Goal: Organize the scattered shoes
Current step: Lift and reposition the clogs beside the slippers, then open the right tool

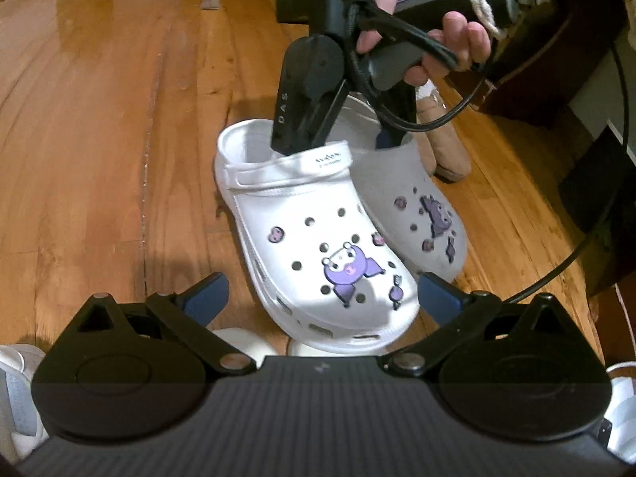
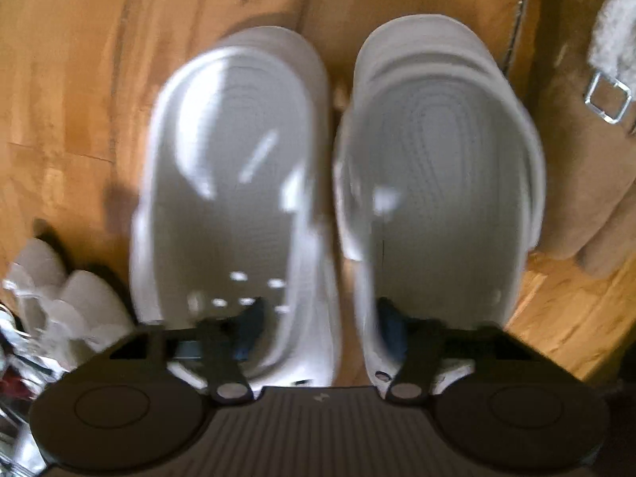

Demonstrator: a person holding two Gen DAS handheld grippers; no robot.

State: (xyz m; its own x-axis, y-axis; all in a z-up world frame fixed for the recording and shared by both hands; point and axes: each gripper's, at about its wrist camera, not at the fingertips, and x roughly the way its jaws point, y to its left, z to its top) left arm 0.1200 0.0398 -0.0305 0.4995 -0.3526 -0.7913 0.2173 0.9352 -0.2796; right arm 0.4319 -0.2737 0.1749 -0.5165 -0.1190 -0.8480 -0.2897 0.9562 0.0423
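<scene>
R gripper (image 1: 342,135) tilted down — jaws straddling both clogs' (image 1: 318,238) walls.

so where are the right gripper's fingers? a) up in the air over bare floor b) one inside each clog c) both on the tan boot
b: the right gripper has one finger down in the left clog and the other in the right clog, inner walls between them.

The right wrist view is blurred: both clogs (image 2: 234,198) smear. In the left wrist view, the right gripper's (image 1: 338,141) fingertips hide inside the clogs; sneakers (image 1: 16,397) are cut off lower left.
</scene>
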